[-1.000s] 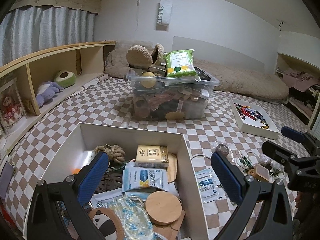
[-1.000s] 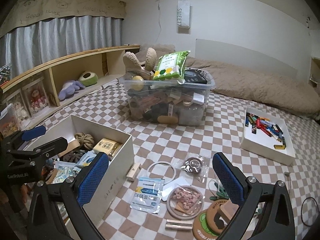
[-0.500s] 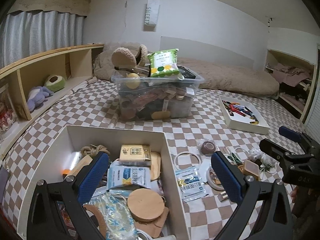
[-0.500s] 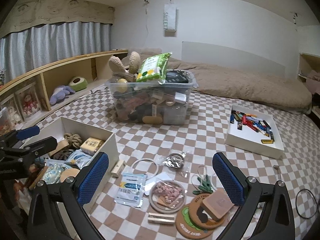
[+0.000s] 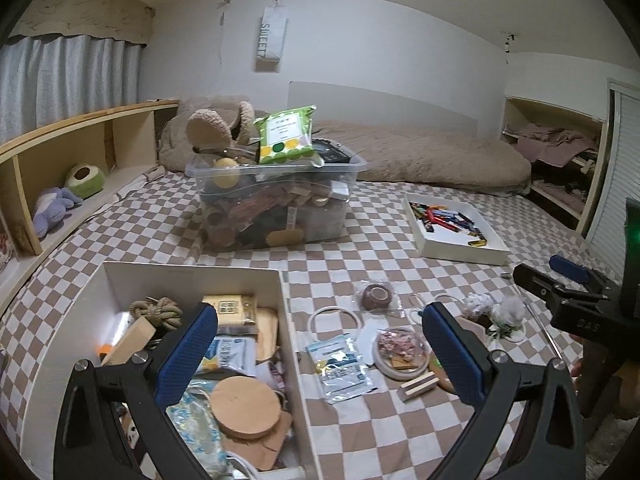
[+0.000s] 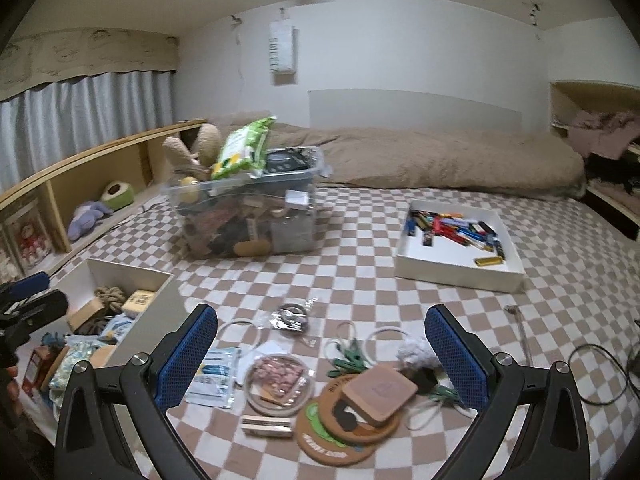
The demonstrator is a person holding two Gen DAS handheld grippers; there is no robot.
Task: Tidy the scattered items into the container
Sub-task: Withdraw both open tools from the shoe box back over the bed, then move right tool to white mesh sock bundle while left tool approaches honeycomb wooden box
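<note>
Both tools are pulling back and rising from where they were a second ago: the left tool (image 5: 320,356), which was hovering low over the white box (image 5: 188,270), is now sitting higher and further right, so the scattered pile beside the box is coming into its view. The right tool (image 6: 320,354) is likewise looking down on more of that pile. Both are standing wide and carrying nothing, so a drop into the box seems finished and a fresh pick is probably coming. Just right of the box, the blue-printed sachet (image 5: 342,364) is lying flat on the checked bed cover (image 5: 360,256), its long axis running away from the box's near corner. Beyond it, the wooden block (image 6: 266,426) is lying crosswise, near the stacked cork coasters (image 6: 340,436).
</note>
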